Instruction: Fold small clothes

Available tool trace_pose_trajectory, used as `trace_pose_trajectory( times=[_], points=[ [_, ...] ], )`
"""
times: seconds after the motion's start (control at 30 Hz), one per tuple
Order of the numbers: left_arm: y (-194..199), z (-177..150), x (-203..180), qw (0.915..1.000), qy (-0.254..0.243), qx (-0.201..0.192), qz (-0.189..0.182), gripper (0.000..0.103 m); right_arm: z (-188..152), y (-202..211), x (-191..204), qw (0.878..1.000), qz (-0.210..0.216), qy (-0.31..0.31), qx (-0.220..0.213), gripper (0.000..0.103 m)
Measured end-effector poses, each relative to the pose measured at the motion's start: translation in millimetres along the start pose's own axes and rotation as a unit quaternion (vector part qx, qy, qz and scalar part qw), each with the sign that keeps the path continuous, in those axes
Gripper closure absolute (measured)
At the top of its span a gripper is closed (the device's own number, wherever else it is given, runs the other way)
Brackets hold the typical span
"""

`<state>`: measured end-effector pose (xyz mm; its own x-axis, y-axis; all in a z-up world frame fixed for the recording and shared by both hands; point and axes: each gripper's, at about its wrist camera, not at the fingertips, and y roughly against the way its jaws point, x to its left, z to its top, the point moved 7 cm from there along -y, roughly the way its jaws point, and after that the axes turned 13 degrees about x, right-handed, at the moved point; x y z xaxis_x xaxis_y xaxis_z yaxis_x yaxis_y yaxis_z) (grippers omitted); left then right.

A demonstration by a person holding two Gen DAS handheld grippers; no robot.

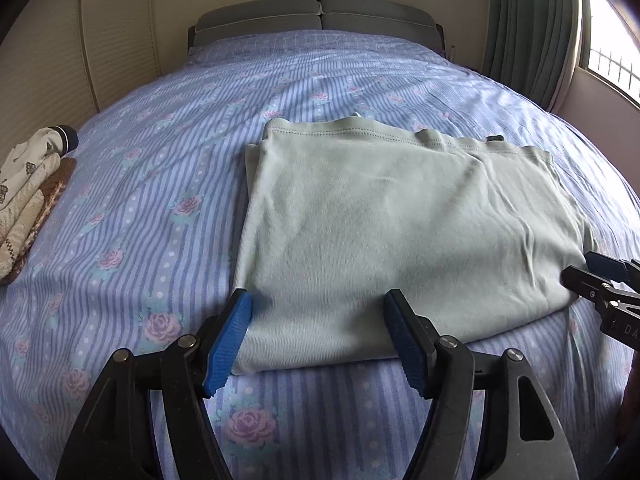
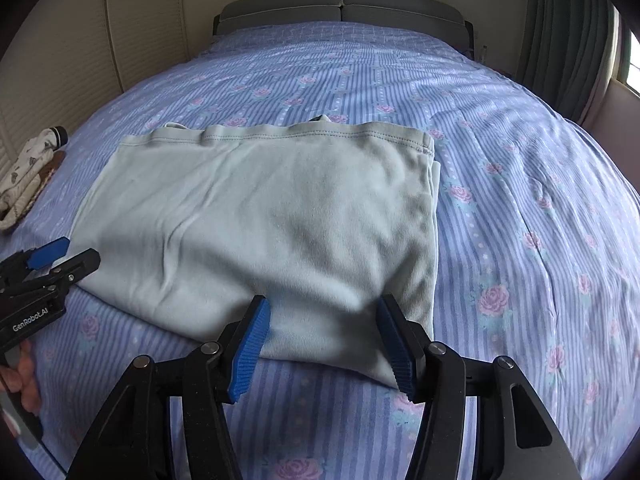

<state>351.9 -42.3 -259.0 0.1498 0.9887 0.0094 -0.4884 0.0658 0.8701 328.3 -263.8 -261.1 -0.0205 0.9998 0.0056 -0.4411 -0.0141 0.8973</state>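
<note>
The folded garment (image 1: 400, 216) lies on the bed (image 1: 160, 160), a clothes pile (image 1: 28, 192) well left.

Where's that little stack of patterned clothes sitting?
In both views the stack lies at the bed's far left edge, apart from the green garment.

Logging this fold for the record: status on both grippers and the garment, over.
Left gripper open, right gripper open, both at near edge. Pale green knit garment folded flat on striped floral bedsheet. Nothing in the way.

"GenRobot.AI" in white on the black body of the left tongs (image 2: 56, 260); "DA" on the right tongs (image 1: 600, 276).
</note>
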Motion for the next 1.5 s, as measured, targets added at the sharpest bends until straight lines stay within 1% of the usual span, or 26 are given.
trace_pose_trajectory(
  times=[0.1,0.2,0.3,0.4,0.47,0.5,0.57,0.6,0.7,0.87,0.93,1.0,1.07,1.17,1.37,1.5],
  points=[
    [4.6,0.2,-1.4,1.0,0.0,-0.001,0.008,0.035,-2.2,0.2,-1.3,1.0,-0.001,-0.002,-0.005,0.044],
    [16.1,3.7,-4.0,0.9999,0.0,-0.004,0.011,0.035,2.3,11.1,-2.2,1.0,0.002,-0.01,-0.007,0.044],
    [35.2,9.0,-5.7,0.9998,0.001,-0.016,0.014,0.035,10.3,31.2,-10.0,0.999,0.008,-0.023,-0.032,0.043],
    [57.1,16.9,-8.2,0.9994,0.003,-0.033,0.012,0.034,16.8,50.6,-22.4,0.998,0.017,-0.04,-0.05,0.037],
    [71.2,23.6,-9.4,0.9989,0.007,-0.045,0.011,0.027,21.3,58.7,-31.6,0.997,0.025,-0.049,-0.054,0.036],
    [77.5,27.3,-10.1,0.9986,0.011,-0.051,0.01,0.025,23.6,61.2,-36.4,0.997,0.029,-0.053,-0.055,0.036],
    [88.1,35.8,-13.1,0.9977,0.019,-0.064,0.009,0.016,28.0,62.4,-47.0,0.996,0.04,-0.064,-0.053,0.036],
    [91.9,40.4,-16.0,0.9973,0.021,-0.07,0.007,0.015,30.3,61.8,-52.7,0.995,0.048,-0.071,-0.052,0.036],
    [93.2,54.9,-30.9,0.9971,0.016,-0.074,0.003,0.014,38.4,56.3,-69.6,0.992,0.078,-0.09,-0.046,0.036],
    [86.3,74.5,-61.4,0.9972,-0.002,-0.075,-0.004,0.014,59.7,35.0,-91.0,0.987,0.121,-0.1,-0.035,0.036],
    [82.6,81.1,-70.7,0.9971,-0.006,-0.076,-0.003,0.014,68.8,23.8,-97.1,0.986,0.132,-0.102,-0.028,0.04],
    [77.1,87.3,-76.4,0.9972,-0.005,-0.074,-0.002,0.014,77.3,10.6,-98.9,0.984,0.145,-0.1,-0.018,0.048],
    [70.0,93.2,-79.3,0.9974,-0.002,-0.072,0.0,0.014,85.3,-1.9,-101.5,0.983,0.155,-0.101,-0.009,0.051],
    [59.8,100.6,-79.7,0.9976,0.003,-0.068,0.006,0.014,95.1,-20.3,-105.6,0.98,0.167,-0.107,0.004,0.054],
    [45.7,108.4,-72.5,0.9978,0.009,-0.064,0.014,0.014,103.1,-48.5,-108.8,0.974,0.193,-0.112,0.028,0.054],
    [42.2,108.4,-66.4,0.9979,0.012,-0.063,0.014,0.014,102.7,-51.7,-106.4,0.97,0.219,-0.105,0.024,0.054]
  ],
)
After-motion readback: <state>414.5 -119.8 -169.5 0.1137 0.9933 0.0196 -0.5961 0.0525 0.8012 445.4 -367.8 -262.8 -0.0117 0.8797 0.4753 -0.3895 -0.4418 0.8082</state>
